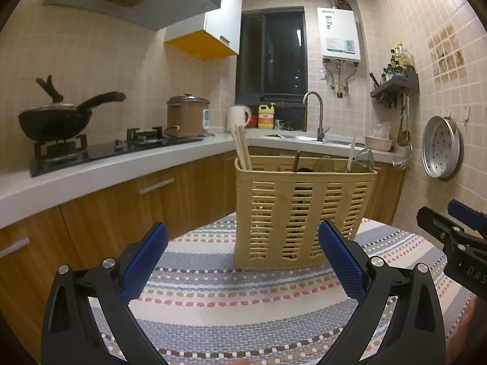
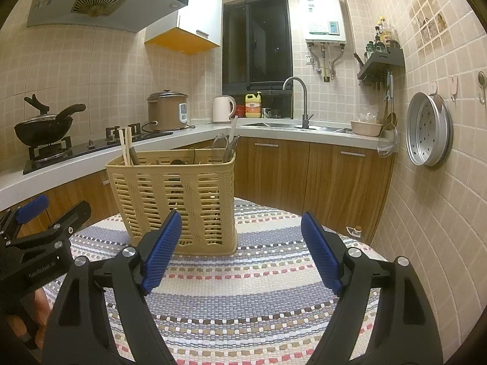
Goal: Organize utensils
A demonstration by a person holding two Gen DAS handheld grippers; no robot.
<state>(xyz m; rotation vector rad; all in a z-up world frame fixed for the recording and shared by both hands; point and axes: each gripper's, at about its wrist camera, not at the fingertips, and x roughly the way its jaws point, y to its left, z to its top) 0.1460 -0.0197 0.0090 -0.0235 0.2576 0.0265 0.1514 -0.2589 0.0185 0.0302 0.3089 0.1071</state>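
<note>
A tan plastic utensil basket [image 1: 301,213] stood upright on a round table covered by a woven striped cloth [image 1: 228,298], its slatted walls cut with rows of narrow horizontal openings and its rim a rounded rectangle. The basket's long side ran across the left wrist view, while the right wrist view met it corner-on. Inside, a pair of pale wooden chopsticks [image 1: 240,147] rose from the left end, their long axis near vertical and tips leaning slightly away; clear-bowled spoons or ladles [image 2: 220,147] and a white handle [image 1: 352,153] stood at the opposite end, handles down, darker utensils between them. The left gripper [image 1: 243,243] hovered short of the basket, its ridged blue rubber fingers [image 1: 146,261] spread wide with nothing between them. The right gripper [image 2: 242,237] sat just right of the basket, jaws parted, still easing apart and empty, its textured blue fingers [image 2: 319,252] clear of the plastic. Behind, a black wok [image 1: 54,118] rested on the glossy hob.
</note>
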